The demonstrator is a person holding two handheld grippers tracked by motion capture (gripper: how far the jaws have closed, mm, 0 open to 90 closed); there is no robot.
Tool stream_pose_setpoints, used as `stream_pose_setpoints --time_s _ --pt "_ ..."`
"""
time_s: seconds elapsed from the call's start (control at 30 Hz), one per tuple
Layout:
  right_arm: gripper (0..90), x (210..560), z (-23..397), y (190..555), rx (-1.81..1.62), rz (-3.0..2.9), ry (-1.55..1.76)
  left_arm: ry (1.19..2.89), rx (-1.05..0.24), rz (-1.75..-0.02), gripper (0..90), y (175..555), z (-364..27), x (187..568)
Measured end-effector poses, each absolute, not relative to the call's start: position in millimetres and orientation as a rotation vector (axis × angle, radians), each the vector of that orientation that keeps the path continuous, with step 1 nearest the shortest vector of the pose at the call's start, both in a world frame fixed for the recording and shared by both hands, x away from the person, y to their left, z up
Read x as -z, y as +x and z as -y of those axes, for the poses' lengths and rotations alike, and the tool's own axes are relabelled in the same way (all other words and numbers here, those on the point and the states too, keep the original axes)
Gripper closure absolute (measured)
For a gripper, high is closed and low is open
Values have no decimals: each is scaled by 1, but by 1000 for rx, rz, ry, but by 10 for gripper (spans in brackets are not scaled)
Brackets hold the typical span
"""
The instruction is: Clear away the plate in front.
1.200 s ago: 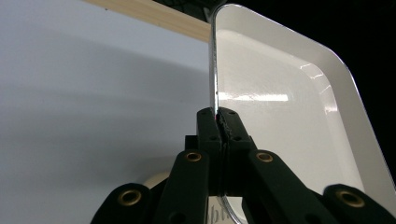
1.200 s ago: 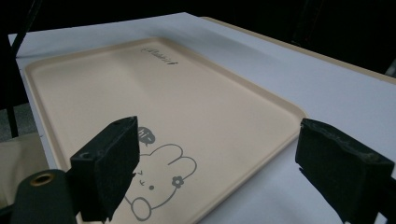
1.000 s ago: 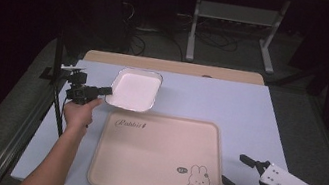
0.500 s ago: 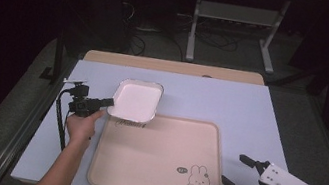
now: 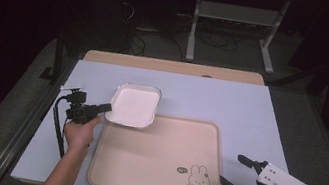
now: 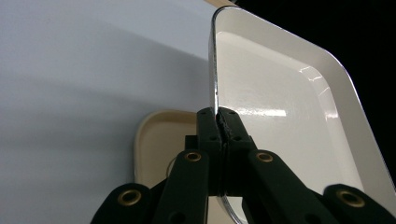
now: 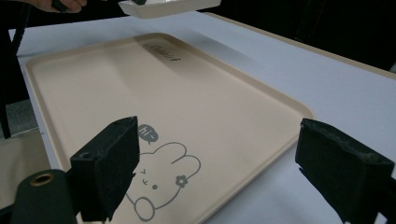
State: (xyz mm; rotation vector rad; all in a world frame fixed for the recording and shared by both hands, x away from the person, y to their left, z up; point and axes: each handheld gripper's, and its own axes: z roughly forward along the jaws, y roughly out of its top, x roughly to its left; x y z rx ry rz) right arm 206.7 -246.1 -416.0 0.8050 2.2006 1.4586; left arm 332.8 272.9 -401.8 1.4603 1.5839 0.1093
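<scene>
The left gripper clamps the white dish, held above the beige tray's 11 o'clock corner; the right gripper gapes.

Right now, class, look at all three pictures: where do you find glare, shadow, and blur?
High view: the white dish looks washed out and bright, and the room beyond the table is nearly black. Left gripper view: glare streaks cross the dish's glossy inside, and it shades the table. Right gripper view: the near jaws are blurred, and the dish's shadow lies on the beige tray.
</scene>
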Motion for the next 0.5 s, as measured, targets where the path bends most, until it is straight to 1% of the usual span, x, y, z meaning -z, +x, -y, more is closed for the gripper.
stream_pose_setpoints --time_s 0.27,0.37,0.5 --pt "129 416 244 206 -1449 -2207 795 1443 -120 -1573 890 322 -271 401" --pt "129 415 245 205 -1446 -2206 796 1447 -82 -1551 890 319 -269 405" --pt "129 416 244 206 -1444 -2207 801 1446 -76 -1548 890 316 -265 412"
